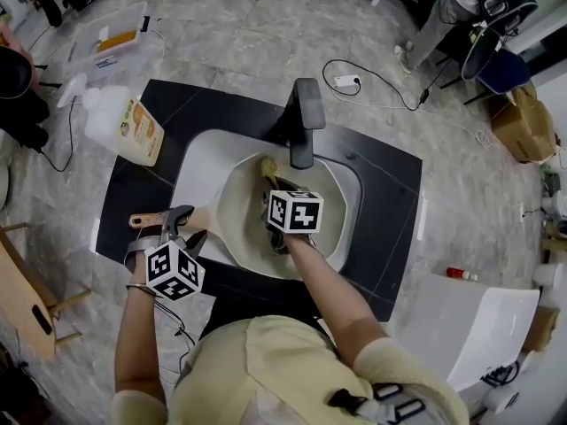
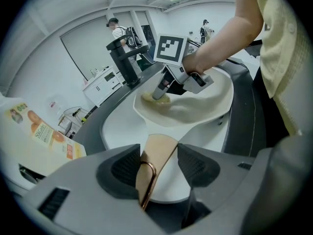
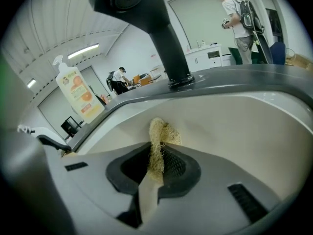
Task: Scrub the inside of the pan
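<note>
Here's the pan [image 1: 241, 209], cream-coloured, sitting down in the white sink [image 1: 197, 162] with its wooden handle [image 1: 158, 219] sticking out toward nine o'clock. The left gripper [image 1: 182, 230] has that handle. In the left gripper view its jaws are closed in on the wood from both sides, right by the copper hanging loop [image 2: 146, 179] at the handle's end.

Over to the right gripper [image 1: 271, 193], reaching into the bowl of the pan. Its jaws are pinched tight on a straw-coloured fibre scrubber [image 3: 159, 133], which pokes out past the tips and presses on the pan's inner wall at twelve o'clock, just under the black faucet [image 1: 306, 118]. The soap bottle [image 1: 124, 122] stands off at ten o'clock on the counter.

How will this handle? The pan looks rigid and fairly weighty, with a smooth coating that is probably slick when wet, so the handle is the sensible hold. Gripped that far out, though, it may pivot under hard scrubbing. The scrubber looks soft and springy. Held by a thin strip, it will likely bend rather than bite, so firm, short strokes suit it.
</note>
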Tool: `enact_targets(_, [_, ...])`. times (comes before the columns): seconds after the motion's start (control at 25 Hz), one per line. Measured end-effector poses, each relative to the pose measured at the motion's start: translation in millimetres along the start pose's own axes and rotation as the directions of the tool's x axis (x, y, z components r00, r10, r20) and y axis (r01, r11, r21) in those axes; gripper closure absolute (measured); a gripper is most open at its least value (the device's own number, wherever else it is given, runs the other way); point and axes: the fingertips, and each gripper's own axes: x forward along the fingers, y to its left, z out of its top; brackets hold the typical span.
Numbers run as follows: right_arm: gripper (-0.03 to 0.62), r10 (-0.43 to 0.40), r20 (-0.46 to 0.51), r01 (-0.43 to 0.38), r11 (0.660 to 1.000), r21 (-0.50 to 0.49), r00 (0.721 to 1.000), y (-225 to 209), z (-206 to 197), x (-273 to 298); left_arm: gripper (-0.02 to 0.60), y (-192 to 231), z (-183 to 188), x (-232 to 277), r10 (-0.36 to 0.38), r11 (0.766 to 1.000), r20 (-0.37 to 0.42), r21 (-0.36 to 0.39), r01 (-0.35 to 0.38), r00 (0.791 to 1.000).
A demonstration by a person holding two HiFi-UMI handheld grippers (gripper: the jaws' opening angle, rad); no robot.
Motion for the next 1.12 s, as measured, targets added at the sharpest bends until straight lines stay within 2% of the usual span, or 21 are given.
enact_targets(0.32, [0.548, 0.130, -0.099, -0.137, 0.988, -0.066, 0.987, 40.4, -21.1, 4.3, 0.344, -0.5, -0.3, 0.8, -0.004, 1.000, -0.007, -0.007, 0.004, 1.000])
enact_targets(0.72, [0.548, 0.246, -0.252, -0.298, 0.935, -0.191, 0.936, 78.9, -49.8, -5.4, 0.344, -0.5, -1.8, 0.7, -0.014, 1.000, -0.018, -0.014, 0.014, 1.000])
enact_targets(0.88, [0.548, 0.296, -0.346, -0.387, 0.893, -0.231, 0.890, 88.3, -63.8, -16.5, 0.344, -1.1, 0.1, 0.3, -0.021, 1.000, -0.017, -0.016, 0.021, 1.000])
enact_targets(1.12, [0.548, 0.335, -0.504, -0.520, 0.804, -0.288, 0.796, 99.2, -87.9, -34.3, 0.344, -1.1, 0.3, -0.9, -0.034, 0.999, -0.016, -0.016, 0.034, 0.999])
